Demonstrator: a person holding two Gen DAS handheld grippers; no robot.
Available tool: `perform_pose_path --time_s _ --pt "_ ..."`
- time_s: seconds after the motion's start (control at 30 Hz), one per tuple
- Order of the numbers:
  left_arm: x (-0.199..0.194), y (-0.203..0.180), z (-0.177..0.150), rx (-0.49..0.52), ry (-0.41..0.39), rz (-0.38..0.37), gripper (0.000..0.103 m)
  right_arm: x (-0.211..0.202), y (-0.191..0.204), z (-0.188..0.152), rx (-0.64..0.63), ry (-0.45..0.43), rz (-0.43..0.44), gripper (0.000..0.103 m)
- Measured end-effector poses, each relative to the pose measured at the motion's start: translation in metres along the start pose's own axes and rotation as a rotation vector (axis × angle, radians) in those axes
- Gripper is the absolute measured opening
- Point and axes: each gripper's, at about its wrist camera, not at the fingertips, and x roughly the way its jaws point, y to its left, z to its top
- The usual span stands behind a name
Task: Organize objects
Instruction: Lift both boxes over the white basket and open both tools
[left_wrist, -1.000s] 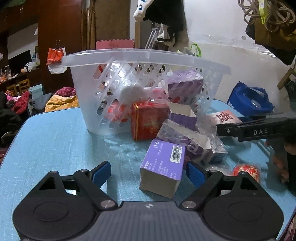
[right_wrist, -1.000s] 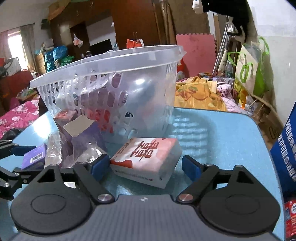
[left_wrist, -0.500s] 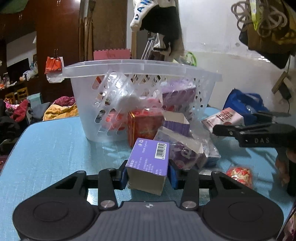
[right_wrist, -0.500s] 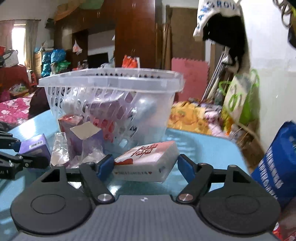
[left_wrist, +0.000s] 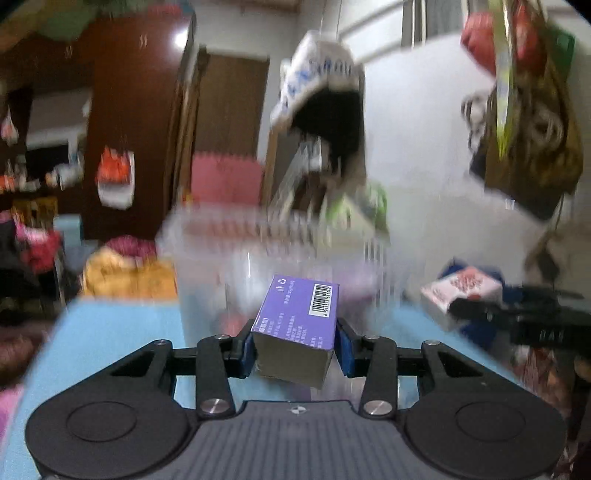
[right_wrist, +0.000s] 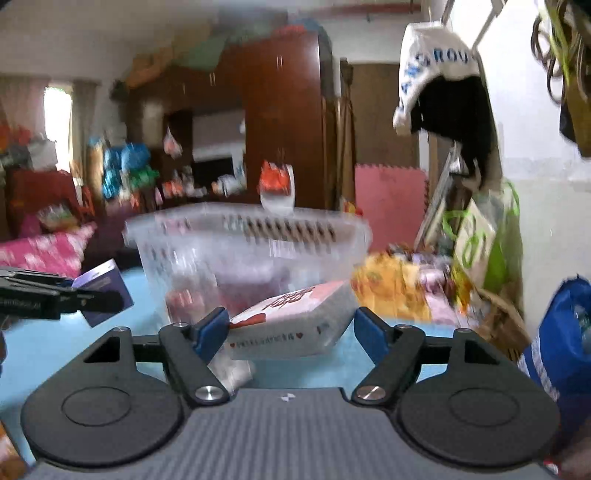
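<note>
My left gripper (left_wrist: 295, 347) is shut on a purple box (left_wrist: 295, 317) with a barcode and holds it above the blue table (left_wrist: 110, 332), in front of the clear plastic basket (left_wrist: 207, 236). The right gripper (right_wrist: 291, 332) is shut on a flat pink-and-white box (right_wrist: 291, 321), also off the table, with the basket (right_wrist: 243, 225) just behind it. In each wrist view the other gripper shows at the side with its box: the pink-and-white box (left_wrist: 461, 288) on the right, the purple box (right_wrist: 107, 288) on the left. Both views are blurred by motion.
Blurred red and purple items show through the basket wall. A crumpled clear packet (right_wrist: 236, 369) lies under the right gripper. A blue bag (right_wrist: 561, 332) stands at the right, a yellow bundle (right_wrist: 391, 291) behind the table, and clothes hang overhead.
Both grippers went from open around their boxes to shut on them. Both have then risen and tipped up, lifting the boxes off the table toward the basket rim.
</note>
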Motion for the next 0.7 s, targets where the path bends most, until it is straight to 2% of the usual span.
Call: perform_pose_path --time_s 0.13,0.23,0.3,0.37,0.4,0.43,0.5,0.53,0.6,0.63,0.7 --pt "0.018 0.0 0.064 -0.006 -0.034 0.031 0.046 0.021 0.005 0.05 -0.022 -0.047 0.007 0.077" --pt "0.057 0.006 0.098 -0.03 0.022 0.044 0.047 0.061 0.002 0.078 -0.022 0.0 0.023 0.077" --pt "0.081 0.009 0.108 -0.043 0.054 0.051 0.048 0.087 -0.004 0.085 0.003 0.043 0.043 0.077" --pt "0.105 0.012 0.111 -0.042 0.093 0.073 0.062 0.098 -0.007 0.084 0.004 0.028 0.045 0.082" --pt "0.113 0.012 0.11 -0.031 0.111 0.088 0.077 0.105 -0.007 0.083 -0.001 0.041 0.03 0.095" --pt "0.12 0.014 0.108 -0.022 0.126 0.118 0.08 0.11 -0.007 0.081 -0.005 0.064 0.021 0.101" --pt "0.128 0.013 0.102 -0.014 0.163 0.165 0.08 0.109 -0.007 0.075 -0.007 0.087 0.019 0.102" --pt "0.126 0.012 0.098 -0.009 0.169 0.153 0.08 0.103 -0.008 0.071 -0.007 0.089 0.027 0.102" --pt "0.101 0.009 0.089 -0.003 0.115 0.128 0.08 0.078 -0.011 0.06 0.01 0.075 0.05 0.103" --pt "0.082 0.006 0.081 0.001 0.082 0.114 0.08 0.063 -0.012 0.051 0.029 0.059 0.082 0.103" --pt "0.052 -0.001 0.061 0.008 0.048 0.07 0.085 0.04 -0.011 0.033 0.047 0.099 0.162 0.103"
